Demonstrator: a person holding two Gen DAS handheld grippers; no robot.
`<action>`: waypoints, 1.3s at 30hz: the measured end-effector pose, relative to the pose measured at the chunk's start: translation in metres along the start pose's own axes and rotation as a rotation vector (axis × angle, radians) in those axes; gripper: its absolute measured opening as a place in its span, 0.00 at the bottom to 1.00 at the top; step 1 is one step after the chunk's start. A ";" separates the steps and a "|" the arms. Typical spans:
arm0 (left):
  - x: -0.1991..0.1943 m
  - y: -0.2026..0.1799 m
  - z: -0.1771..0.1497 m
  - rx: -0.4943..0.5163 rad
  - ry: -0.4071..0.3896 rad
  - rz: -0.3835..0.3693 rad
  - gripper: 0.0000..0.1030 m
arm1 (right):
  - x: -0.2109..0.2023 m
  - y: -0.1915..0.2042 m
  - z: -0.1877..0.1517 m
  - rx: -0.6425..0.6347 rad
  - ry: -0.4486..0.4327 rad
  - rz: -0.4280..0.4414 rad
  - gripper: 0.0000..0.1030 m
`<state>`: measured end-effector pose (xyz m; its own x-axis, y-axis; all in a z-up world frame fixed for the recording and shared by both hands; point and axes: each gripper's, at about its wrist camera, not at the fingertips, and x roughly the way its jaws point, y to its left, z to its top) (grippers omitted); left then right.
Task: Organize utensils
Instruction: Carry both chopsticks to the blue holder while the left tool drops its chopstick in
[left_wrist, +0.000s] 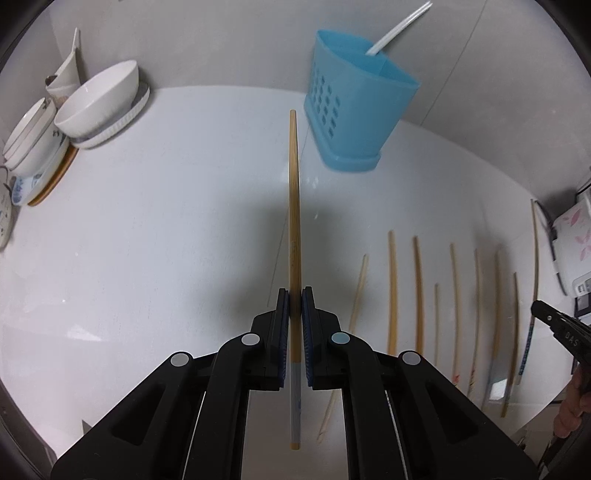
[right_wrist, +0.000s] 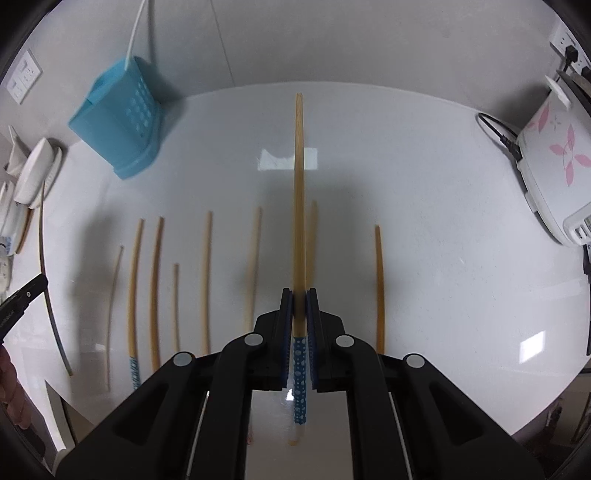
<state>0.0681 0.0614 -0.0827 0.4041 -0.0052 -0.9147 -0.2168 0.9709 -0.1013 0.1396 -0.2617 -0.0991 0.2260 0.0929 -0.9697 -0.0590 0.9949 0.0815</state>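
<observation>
My left gripper (left_wrist: 294, 306) pinches a bamboo chopstick (left_wrist: 293, 206) above the white counter (left_wrist: 147, 240); my right gripper (right_wrist: 300, 306) pinches a blue-dotted chopstick (right_wrist: 299, 184); blue holder (left_wrist: 351, 107) beyond; others lie in a row (right_wrist: 206, 280).

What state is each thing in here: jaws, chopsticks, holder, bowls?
Left gripper: jaws shut on striped chopstick.
Right gripper: jaws shut on dotted chopstick.
Loose chopsticks: lying flat in a row on the counter.
Blue holder: upright, a white utensil inside.
Bowls: stacked on plates, not held.
</observation>
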 end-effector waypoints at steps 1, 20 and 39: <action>-0.005 -0.001 0.003 0.001 -0.020 -0.010 0.06 | -0.002 0.001 0.006 0.006 -0.005 0.012 0.06; -0.059 -0.028 0.073 0.026 -0.331 -0.104 0.06 | -0.063 0.040 0.070 -0.044 -0.321 0.196 0.06; -0.074 -0.047 0.161 0.065 -0.602 -0.231 0.06 | -0.085 0.071 0.140 -0.078 -0.468 0.242 0.06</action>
<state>0.1916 0.0551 0.0531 0.8656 -0.0992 -0.4907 -0.0178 0.9735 -0.2282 0.2520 -0.1937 0.0208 0.6055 0.3441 -0.7176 -0.2309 0.9389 0.2554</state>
